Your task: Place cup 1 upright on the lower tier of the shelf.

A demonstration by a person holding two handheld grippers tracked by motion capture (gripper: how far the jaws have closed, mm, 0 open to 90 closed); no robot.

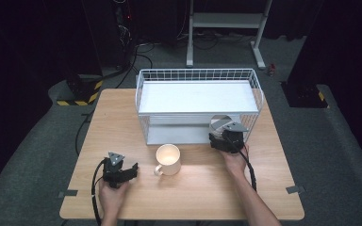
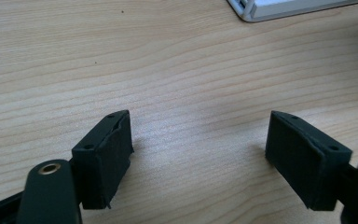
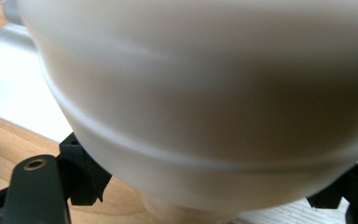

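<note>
Right claw clasping white bowl, rack's lower shelf

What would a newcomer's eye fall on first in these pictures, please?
Probably the white wire rack at the table's far side, and the cream mug standing in front of it. The right gripper holds a pale bowl-like vessel at the rack's lower shelf, while the left gripper rests open over bare wood.

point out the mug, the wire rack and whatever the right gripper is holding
mug (image 1: pixel 168 159): high view, on its inside wall.
wire rack (image 1: pixel 196 74): high view, on the back top rim.
white bowl-like vessel (image 3: pixel 205 102): right gripper view, on its outer side between the jaws of the right gripper (image 3: pixel 205 186).
</note>
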